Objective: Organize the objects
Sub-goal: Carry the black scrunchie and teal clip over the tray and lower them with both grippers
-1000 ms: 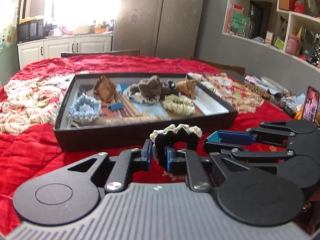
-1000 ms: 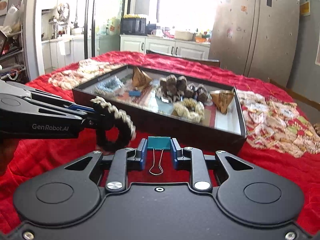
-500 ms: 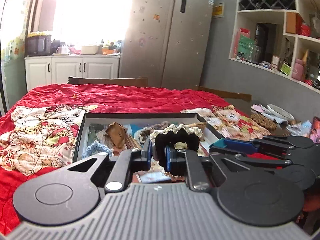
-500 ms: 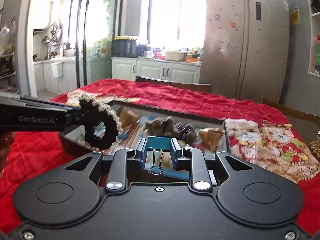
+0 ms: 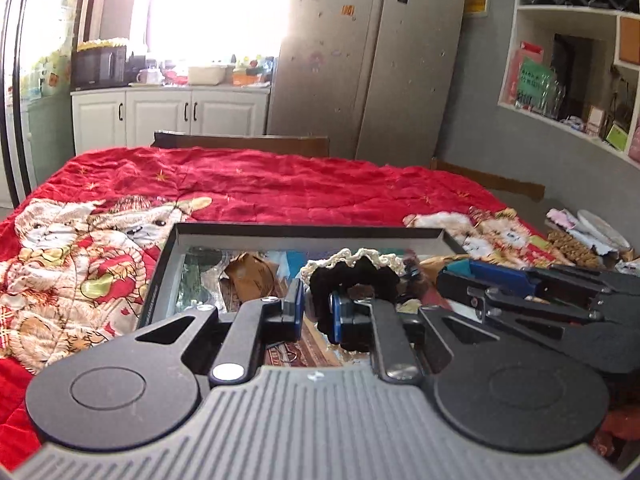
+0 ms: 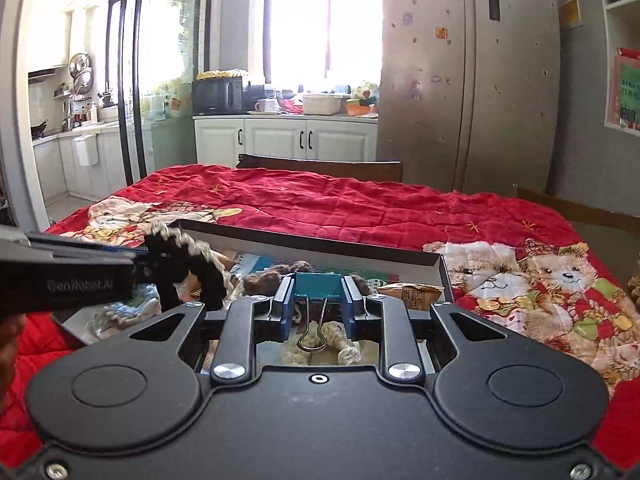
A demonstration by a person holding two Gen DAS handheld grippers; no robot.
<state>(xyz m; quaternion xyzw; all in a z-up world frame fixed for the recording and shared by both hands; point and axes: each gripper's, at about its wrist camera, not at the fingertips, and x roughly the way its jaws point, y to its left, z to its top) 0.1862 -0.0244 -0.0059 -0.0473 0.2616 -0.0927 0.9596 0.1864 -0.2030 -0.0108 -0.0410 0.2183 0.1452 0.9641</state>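
- The black scrunchie [image 5: 356,280] is clamped by the left gripper [image 5: 316,312]; it should be released low inside the tray [image 5: 304,233].
- The teal binder clip [image 6: 318,285] is pinched by the right gripper [image 6: 318,312]; an uncluttered spot should be chosen.

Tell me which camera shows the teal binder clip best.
The right wrist view: the teal binder clip sits centred between the right gripper fingers, wire handles hanging. The left wrist view shows only a teal sliver at that gripper's tip.

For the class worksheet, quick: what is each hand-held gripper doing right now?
Left hand-held gripper: closed on a black scrunchie.
Right hand-held gripper: closed on a teal binder clip.
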